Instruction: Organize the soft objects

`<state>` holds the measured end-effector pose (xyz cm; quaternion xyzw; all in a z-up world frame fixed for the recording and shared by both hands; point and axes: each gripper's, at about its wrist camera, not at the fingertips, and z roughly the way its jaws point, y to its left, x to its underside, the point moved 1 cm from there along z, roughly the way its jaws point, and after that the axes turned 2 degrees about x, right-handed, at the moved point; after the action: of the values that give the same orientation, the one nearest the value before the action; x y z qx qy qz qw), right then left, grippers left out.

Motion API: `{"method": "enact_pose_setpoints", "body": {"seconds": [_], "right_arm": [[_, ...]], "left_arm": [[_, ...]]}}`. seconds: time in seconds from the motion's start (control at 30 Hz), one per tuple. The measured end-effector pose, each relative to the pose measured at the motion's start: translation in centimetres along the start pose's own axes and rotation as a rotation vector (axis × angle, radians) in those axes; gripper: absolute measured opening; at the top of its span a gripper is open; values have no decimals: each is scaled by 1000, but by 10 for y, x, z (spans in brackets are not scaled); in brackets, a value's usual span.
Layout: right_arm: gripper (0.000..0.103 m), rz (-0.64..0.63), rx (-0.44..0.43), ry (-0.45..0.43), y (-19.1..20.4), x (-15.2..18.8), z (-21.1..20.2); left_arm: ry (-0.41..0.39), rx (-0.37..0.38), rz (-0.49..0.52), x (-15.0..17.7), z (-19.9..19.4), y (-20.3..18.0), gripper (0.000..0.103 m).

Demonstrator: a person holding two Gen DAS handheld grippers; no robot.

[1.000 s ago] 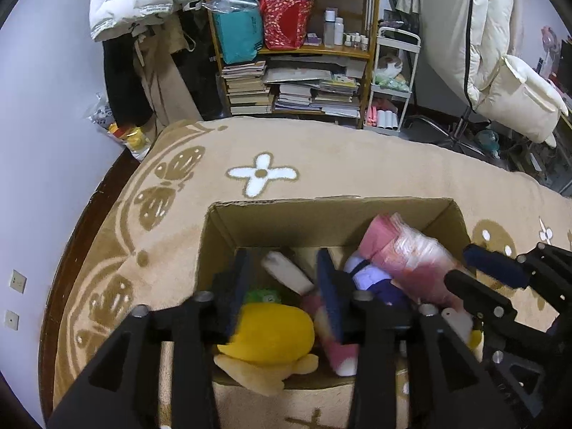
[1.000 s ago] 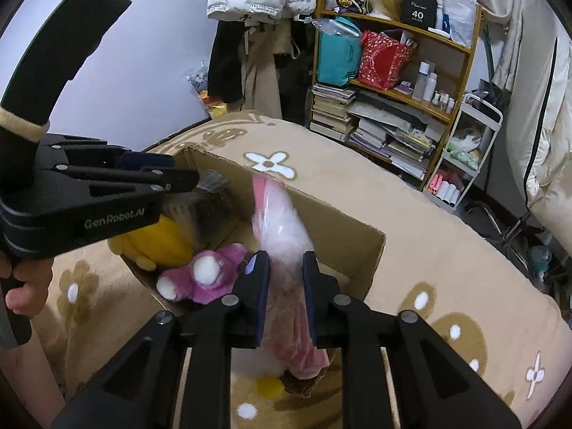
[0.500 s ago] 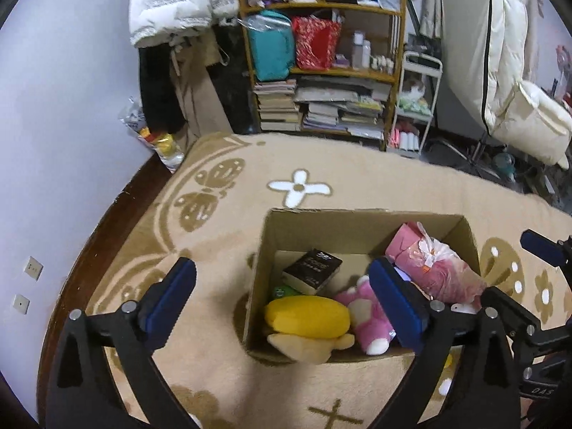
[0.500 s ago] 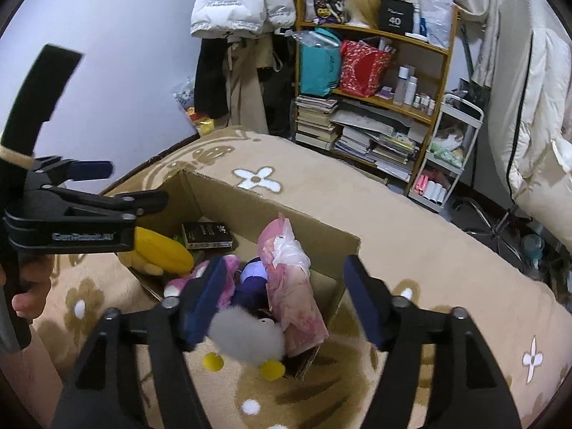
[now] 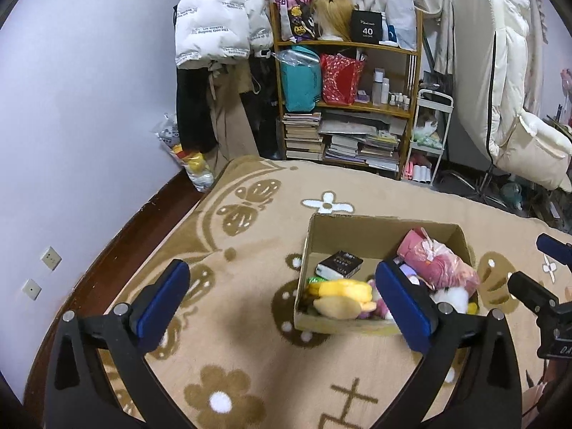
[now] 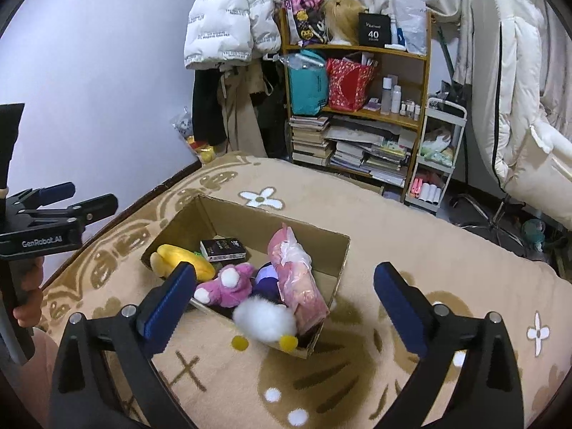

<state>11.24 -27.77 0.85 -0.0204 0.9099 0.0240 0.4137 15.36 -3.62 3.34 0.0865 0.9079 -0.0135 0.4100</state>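
Observation:
An open cardboard box (image 5: 371, 225) (image 6: 250, 214) sits on the beige patterned blanket. It holds a yellow plush (image 5: 339, 289) (image 6: 178, 257), a pink plush (image 6: 228, 282), a purple toy (image 6: 268, 282), a white fluffy toy (image 6: 264, 318), a pink wrapped bundle (image 5: 436, 264) (image 6: 296, 279) and a black book (image 5: 339, 264) (image 6: 221, 248). My left gripper (image 5: 282, 300) is open and empty, above and to the left of the box. My right gripper (image 6: 282, 298) is open and empty, above the box's near right side.
A wooden shelf (image 5: 346, 100) with books, bags and bottles stands behind the bed. Coats (image 5: 214, 35) hang at the left wall. A white cart (image 5: 425, 143) and a white padded chair (image 5: 511, 114) are at the right. The bed's wooden edge (image 5: 118, 236) runs along the left.
The left gripper let go of the yellow plush and the right let go of the pink bundle. Both opened wide and drew back up and away from the box.

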Motion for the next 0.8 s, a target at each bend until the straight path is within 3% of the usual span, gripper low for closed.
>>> {"method": "enact_pose_setpoints", "body": {"seconds": [0.3, 0.8], "right_arm": [[103, 25, 3, -41, 4, 18, -31], [103, 65, 4, -155, 0, 62, -86]], "left_arm": [[-59, -49, -6, 33, -40, 6, 102], [-196, -12, -45, 80, -92, 11, 102]]}}
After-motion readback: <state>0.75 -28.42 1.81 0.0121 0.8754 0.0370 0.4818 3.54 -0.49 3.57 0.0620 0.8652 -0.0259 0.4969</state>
